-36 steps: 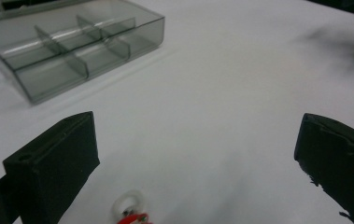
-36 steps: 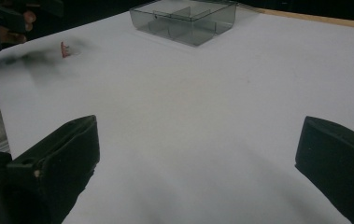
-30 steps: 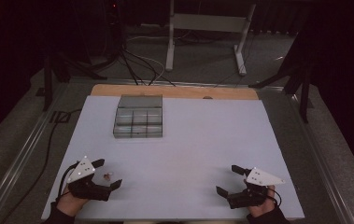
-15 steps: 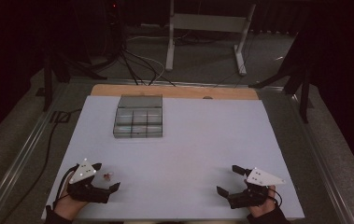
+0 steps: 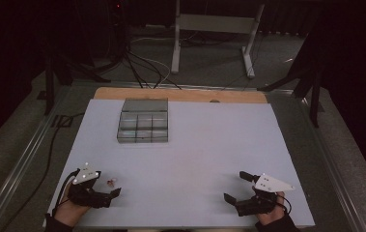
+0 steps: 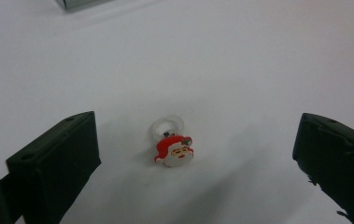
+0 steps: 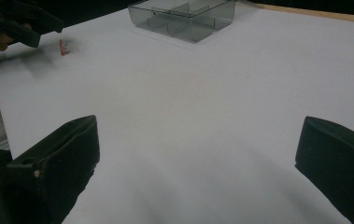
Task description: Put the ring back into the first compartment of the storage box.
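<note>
**Santa ring lies between spread left fingers**

In the high view's lower left, the left gripper (image 5: 104,193) rests on the white table (image 5: 204,145), fingers open around nothing. Between them in the left gripper view lies a small Santa ring (image 6: 172,145): clear plastic band, glossy red-and-white face, touching neither finger. Above, left of centre, stands a clear plastic box (image 5: 143,122) with 6 or so compartments, contents hard to make out. At lower right, the right gripper (image 5: 236,188) has its fingers open, holding nothing.

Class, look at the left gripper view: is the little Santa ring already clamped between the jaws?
No: the Santa ring lies free on the white table, with the left gripper jaws wide apart either side.
</note>
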The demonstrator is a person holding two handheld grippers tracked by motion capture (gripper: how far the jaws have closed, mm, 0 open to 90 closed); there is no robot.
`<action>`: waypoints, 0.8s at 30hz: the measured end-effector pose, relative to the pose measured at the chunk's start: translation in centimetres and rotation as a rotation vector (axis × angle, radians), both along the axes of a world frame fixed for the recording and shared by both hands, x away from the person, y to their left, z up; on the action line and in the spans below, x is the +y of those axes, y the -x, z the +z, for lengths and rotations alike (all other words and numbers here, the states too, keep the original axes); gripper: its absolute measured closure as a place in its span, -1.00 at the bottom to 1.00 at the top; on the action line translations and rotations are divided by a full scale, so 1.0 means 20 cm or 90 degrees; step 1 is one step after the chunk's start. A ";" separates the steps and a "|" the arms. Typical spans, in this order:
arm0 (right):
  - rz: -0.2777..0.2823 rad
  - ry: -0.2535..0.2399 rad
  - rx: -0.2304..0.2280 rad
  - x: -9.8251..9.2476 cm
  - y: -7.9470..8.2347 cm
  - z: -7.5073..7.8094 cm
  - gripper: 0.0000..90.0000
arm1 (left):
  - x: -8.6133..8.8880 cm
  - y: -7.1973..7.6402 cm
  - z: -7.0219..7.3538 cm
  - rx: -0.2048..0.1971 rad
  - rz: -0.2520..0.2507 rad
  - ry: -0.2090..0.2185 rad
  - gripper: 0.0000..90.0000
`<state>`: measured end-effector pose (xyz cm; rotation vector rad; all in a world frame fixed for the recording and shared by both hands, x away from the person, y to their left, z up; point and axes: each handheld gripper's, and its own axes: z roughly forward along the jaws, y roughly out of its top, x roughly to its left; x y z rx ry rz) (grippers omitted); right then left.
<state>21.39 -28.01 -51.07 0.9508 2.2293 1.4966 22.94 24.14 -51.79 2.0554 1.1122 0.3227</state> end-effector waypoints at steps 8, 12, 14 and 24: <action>0.000 0.001 0.001 0.00 0.00 0.00 -1.00 | 0.00 -0.02 -0.01 0.030 0.034 -0.023 -0.83; 0.001 0.001 0.001 0.00 0.00 0.00 -1.00 | -0.01 -0.02 -0.01 0.034 0.038 -0.038 -0.78; 0.000 0.001 0.002 0.00 0.00 0.00 -1.00 | -0.01 -0.02 -0.01 0.030 0.041 -0.040 -0.66; 0.001 0.001 0.004 0.00 0.00 0.00 -1.00 | -0.03 -0.02 -0.02 0.036 0.040 -0.060 -0.38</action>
